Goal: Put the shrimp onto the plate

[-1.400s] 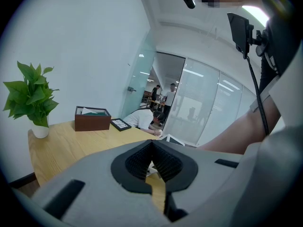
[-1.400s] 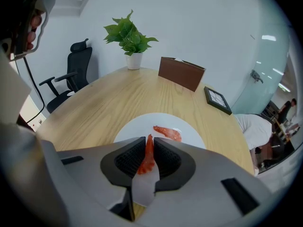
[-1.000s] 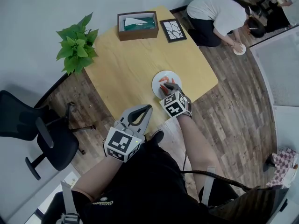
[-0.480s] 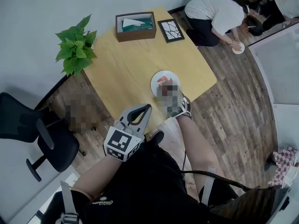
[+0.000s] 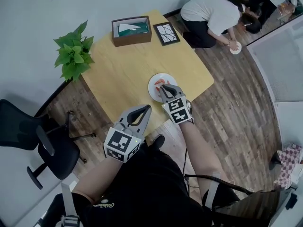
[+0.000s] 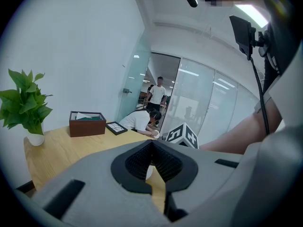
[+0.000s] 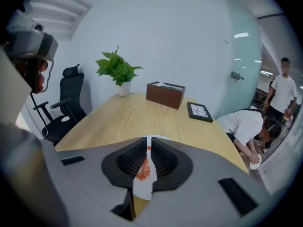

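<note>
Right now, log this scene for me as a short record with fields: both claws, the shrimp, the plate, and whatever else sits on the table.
right claw: closed to a thin slit on the shrimp, above the plate
left claw: shut, empty, near the front edge of the table
shrimp: orange, between the right claw's jaws
plate: white, near the table's front edge
far side of table: potted plant, brown box, framed picture
</note>
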Tool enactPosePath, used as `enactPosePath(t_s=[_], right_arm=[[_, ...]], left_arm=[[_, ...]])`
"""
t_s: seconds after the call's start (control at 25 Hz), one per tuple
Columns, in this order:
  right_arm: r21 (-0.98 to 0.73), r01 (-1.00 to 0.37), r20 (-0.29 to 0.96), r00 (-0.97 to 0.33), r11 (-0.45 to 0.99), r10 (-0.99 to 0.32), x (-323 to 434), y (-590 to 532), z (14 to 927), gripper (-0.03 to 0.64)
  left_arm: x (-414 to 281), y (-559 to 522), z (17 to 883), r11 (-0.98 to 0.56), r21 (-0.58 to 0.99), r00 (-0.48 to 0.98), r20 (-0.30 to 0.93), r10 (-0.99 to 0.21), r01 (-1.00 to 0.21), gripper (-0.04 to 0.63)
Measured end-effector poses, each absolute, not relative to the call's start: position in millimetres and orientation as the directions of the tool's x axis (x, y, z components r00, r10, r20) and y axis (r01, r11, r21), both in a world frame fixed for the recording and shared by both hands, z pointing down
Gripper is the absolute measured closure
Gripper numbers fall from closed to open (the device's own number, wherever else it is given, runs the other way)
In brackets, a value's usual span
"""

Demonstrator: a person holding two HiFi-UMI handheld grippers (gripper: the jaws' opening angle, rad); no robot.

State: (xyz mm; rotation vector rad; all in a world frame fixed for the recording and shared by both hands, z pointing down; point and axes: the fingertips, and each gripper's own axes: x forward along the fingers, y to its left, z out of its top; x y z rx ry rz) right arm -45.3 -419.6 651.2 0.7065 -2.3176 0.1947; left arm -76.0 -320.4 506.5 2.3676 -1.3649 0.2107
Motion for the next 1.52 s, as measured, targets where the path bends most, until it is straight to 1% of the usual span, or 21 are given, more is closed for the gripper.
enactPosePath(t_s=[0.52,0.72,0.96,1.52], right_arm=[[-0.008,-0.655,0.417,-0.688,0.755,-0.593,-8.0,-405.8,533.1,0.612],[-0.045,-0.694,0.316,-0.692,0.719,-0.648,8.6,-392.0,487.4,0.612],[-0.072,-0.728,0.233,-0.677,0.682,-0.698,30.6,-370.3,451.9,0.613],[-0.112,-0.733,0.164,-0.68,0.671,-0.715,44.9,-310.6,419.9,0.614]], left_arm=[[-62.2,-322.2,489.4,-0.483,0.241,0.538,0.296,-0.789,-0.841,0.595],[-56.5,-322.9,480.7,-0.497,0.228,0.546,0.277,-0.791,-0.837,0.595],[-48.2,-320.8,466.6,-0.513,0.211,0.554,0.254,-0.793,-0.832,0.595],[-40.2,-305.4,441.0,-0.521,0.174,0.548,0.204,-0.811,-0.836,0.595]])
